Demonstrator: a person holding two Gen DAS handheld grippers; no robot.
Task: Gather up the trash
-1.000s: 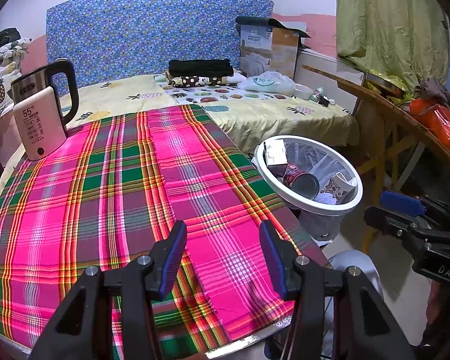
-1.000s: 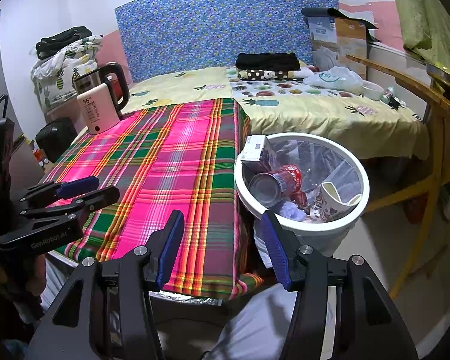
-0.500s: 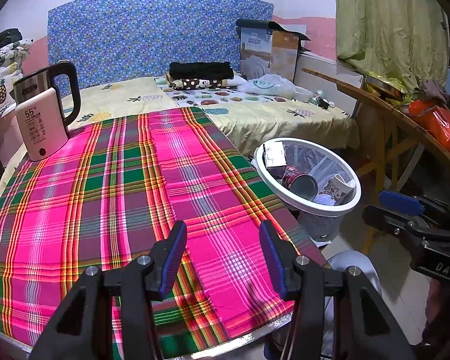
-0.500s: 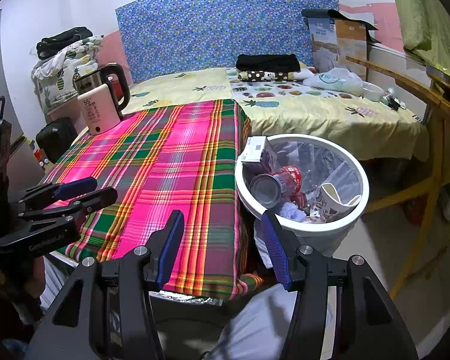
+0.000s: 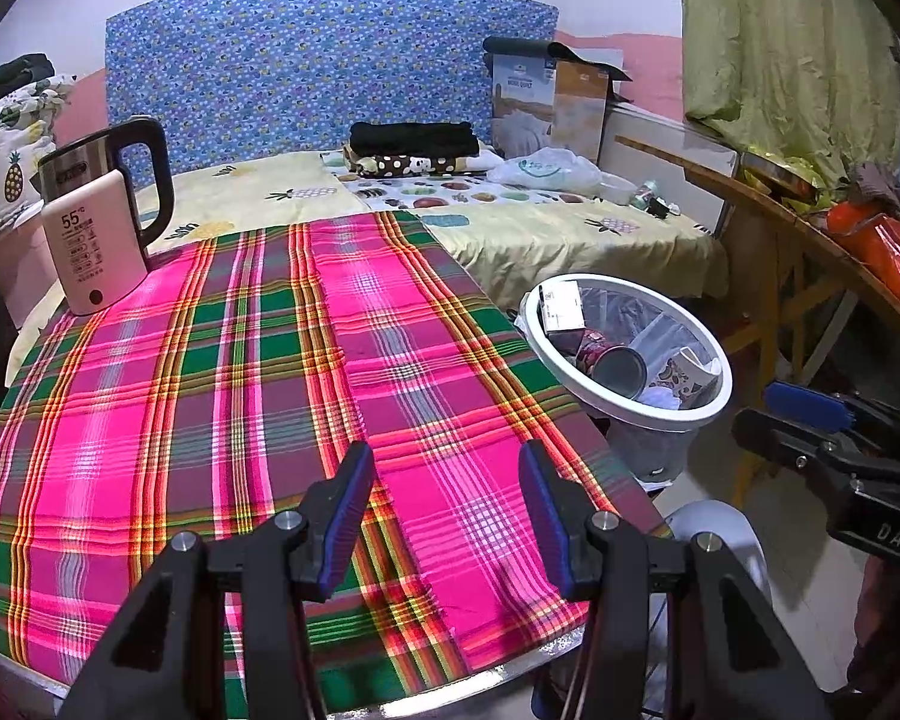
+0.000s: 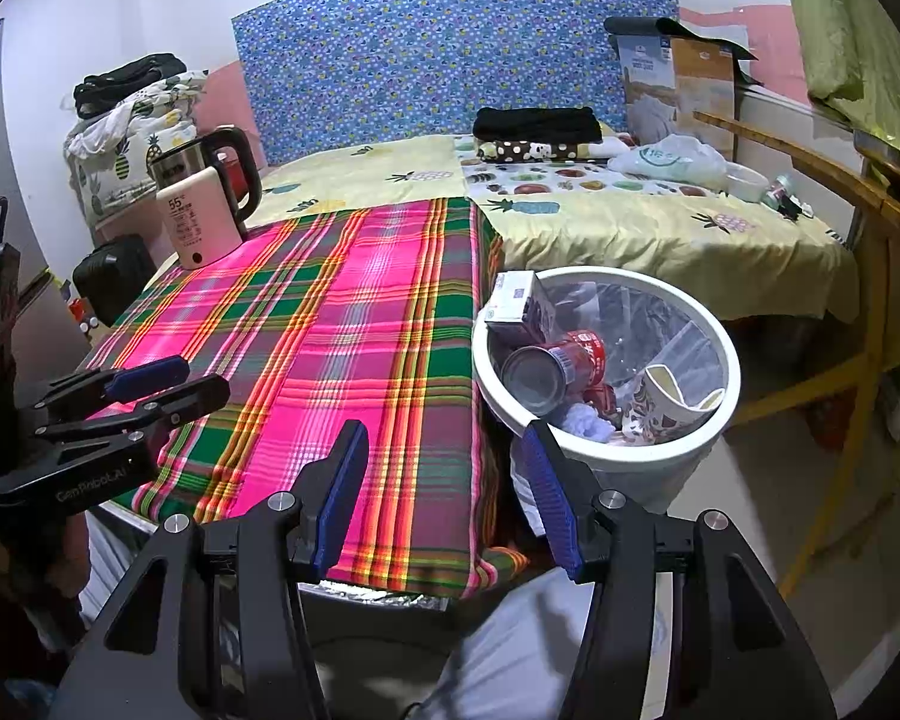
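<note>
A white trash bin [image 5: 648,417] [image 6: 660,456] with a clear liner stands on the floor against the table's right edge. Inside lie a red can [image 6: 555,366], a white carton [image 6: 519,300], a patterned paper cup [image 6: 666,402] and some crumpled tissue. My left gripper [image 5: 444,462] hovers open over the near part of the plaid tablecloth [image 5: 210,390], nothing between its blue pads. My right gripper [image 6: 444,438] is open and empty too, above the table's near right corner, just left of the bin. Each gripper shows at the edge of the other's view.
A steel kettle with a pink temperature panel [image 5: 102,222] stands at the table's far left corner. Behind the table is a bed [image 5: 540,222] with folded clothes, a bag and small items. A wooden table [image 5: 810,228] stands to the right of the bin. A person's pale trouser leg [image 6: 510,648] shows below.
</note>
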